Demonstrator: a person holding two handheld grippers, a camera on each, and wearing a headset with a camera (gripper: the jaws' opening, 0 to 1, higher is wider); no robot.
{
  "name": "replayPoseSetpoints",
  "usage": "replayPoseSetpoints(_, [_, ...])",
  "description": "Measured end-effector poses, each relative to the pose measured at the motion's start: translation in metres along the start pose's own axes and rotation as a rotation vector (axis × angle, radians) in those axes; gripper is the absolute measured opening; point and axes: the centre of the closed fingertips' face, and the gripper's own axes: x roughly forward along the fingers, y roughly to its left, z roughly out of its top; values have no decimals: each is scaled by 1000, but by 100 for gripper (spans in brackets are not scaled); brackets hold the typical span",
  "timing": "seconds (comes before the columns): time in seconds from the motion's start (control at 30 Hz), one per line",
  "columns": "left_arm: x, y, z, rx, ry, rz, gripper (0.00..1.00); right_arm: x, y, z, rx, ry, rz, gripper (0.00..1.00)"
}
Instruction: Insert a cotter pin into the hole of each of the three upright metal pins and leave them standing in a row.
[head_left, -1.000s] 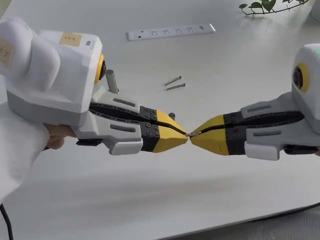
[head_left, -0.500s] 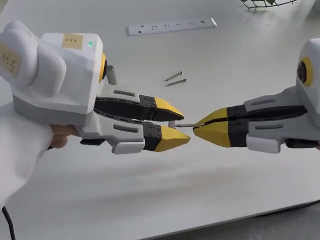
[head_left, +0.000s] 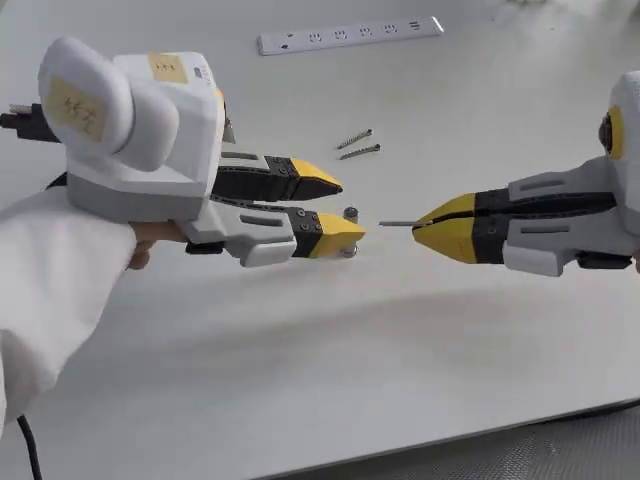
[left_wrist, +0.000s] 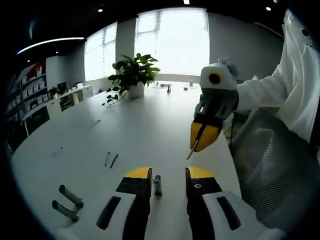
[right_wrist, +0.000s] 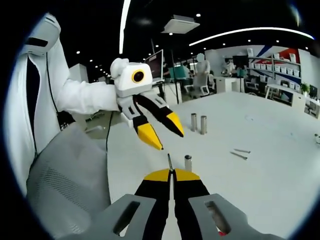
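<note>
Right tool (head_left: 415, 224) clamped on cotter pin (head_left: 396, 223); left tool (left_wrist: 168, 175) wide, straddling upright metal pin (left_wrist: 157, 184).
Metal pin stands at cotter's 9 o'clock on tabletop (head_left: 300, 380); align tip with hole before pushing.

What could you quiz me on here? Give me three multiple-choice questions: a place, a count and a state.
1. Where does the nearest metal pin stand?
A) on a shelf
B) on the table by the left tool's tips
C) on a chair

2. How many loose cotter pins lie on the table?
A) two
B) five
C) none

3. What is the right tool doing?
A) hanging open, empty
B) gripping a plant
C) shut on a cotter pin

Answers:
1 B: it stands upright just off the open yellow tips.
2 A: a pair lies side by side.
3 C: a thin pin sticks out of its closed tips.
</note>
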Motion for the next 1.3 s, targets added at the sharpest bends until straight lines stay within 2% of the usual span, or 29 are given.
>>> replayPoseSetpoints(0.1, [8, 7, 0, -15, -1, 20, 26, 2, -12, -5, 9, 6, -13, 0])
replayPoseSetpoints(0.27, [20, 9, -12, -25, 49, 24, 23, 7, -22, -10, 20, 12, -12, 0])
replayPoseSetpoints(0.3, [24, 7, -18, -95, 64, 19, 23, 9, -25, -12, 18, 16, -10, 0])
replayPoseSetpoints(0.33, [26, 7, -19, -110, 61, 13, 24, 10, -26, -13, 20, 18, -8, 0])
replayPoseSetpoints(0.4, [32, 7, -23, -100, 74, 10, 23, 13, -30, -15, 23, 17, -6, 0])
replayPoseSetpoints(0.43, [34, 8, -27, -91, 96, 19, 23, 14, -32, -16, 25, 18, -5, 0])
replayPoseSetpoints(0.57, [40, 13, -34, -101, 124, 47, 19, 19, -36, -21, 28, 28, 8, 0])
replayPoseSetpoints(0.6, [40, 13, -39, -73, 158, 46, 17, 20, -37, -22, 30, 29, 11, 0])
replayPoseSetpoints(0.63, [41, 14, -40, -52, 169, 51, 16, 22, -38, -23, 33, 28, 14, 0])
replayPoseSetpoints(0.67, [42, 13, -40, -38, 171, 53, 16, 23, -38, -24, 37, 29, 18, 0])
replayPoseSetpoints(0.87, [44, 12, -35, -105, 134, 46, 8, 29, -42, -25, 40, 31, 38, 0])
replayPoseSetpoints(1.2, [42, 10, -35, 24, 142, -15, 7, 38, -42, -25, 15, 48, 79, 0])
replayPoseSetpoints(1.3, [41, 9, -35, 34, 144, -30, 7, 40, -41, -25, 11, 49, 88, 0])
